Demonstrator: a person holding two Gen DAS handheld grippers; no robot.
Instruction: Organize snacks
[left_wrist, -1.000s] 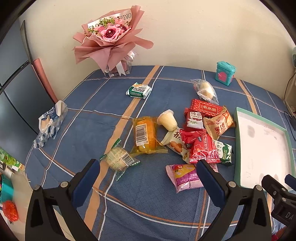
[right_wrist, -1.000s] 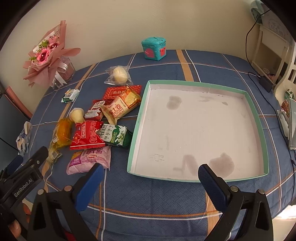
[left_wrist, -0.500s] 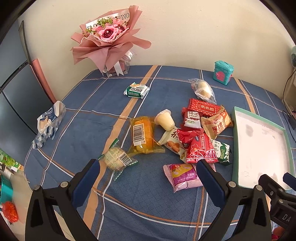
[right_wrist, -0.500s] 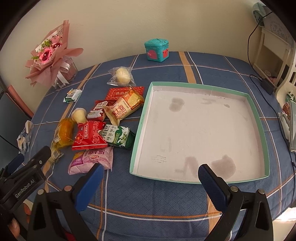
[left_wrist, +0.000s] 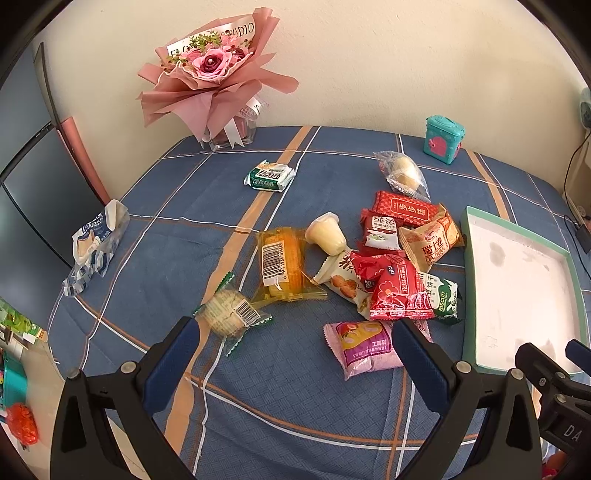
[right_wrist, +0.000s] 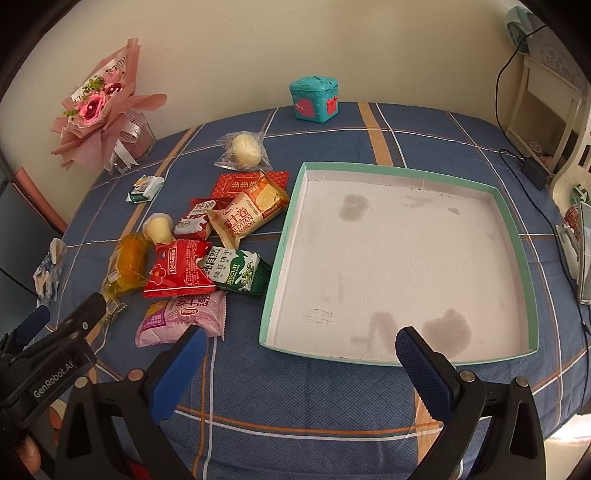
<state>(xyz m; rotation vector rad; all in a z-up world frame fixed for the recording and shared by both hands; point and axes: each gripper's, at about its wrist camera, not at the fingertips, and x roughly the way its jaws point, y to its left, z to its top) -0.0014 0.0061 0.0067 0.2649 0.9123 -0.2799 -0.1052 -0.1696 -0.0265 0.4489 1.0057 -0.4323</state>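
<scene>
Several wrapped snacks lie in a loose pile on the blue plaid tablecloth: a pink packet (left_wrist: 364, 348) (right_wrist: 182, 317), a red packet (left_wrist: 397, 291) (right_wrist: 178, 268), a green biscuit pack (left_wrist: 442, 296) (right_wrist: 236, 271), a yellow cake (left_wrist: 281, 260) and a round green-wrapped pastry (left_wrist: 231, 314). An empty teal-rimmed tray (right_wrist: 515, 229) (left_wrist: 469, 280) sits right of the pile. My left gripper (left_wrist: 295, 334) hovers open above the near side of the pile. My right gripper (right_wrist: 299, 343) is open over the tray's near edge. Nothing is between either pair of fingers.
A pink bouquet (left_wrist: 210, 74) stands at the far left by the wall, a teal toy box (right_wrist: 314, 98) at the back. A blue-white packet (left_wrist: 94, 240) lies near the left table edge. A lone green pack (left_wrist: 269, 176) and a bagged bun (right_wrist: 242, 148) lie farther back.
Both views have drawn back slightly and tilted, so the pile and tray sit a little farther away. Both grippers remain open and no snack has moved.
</scene>
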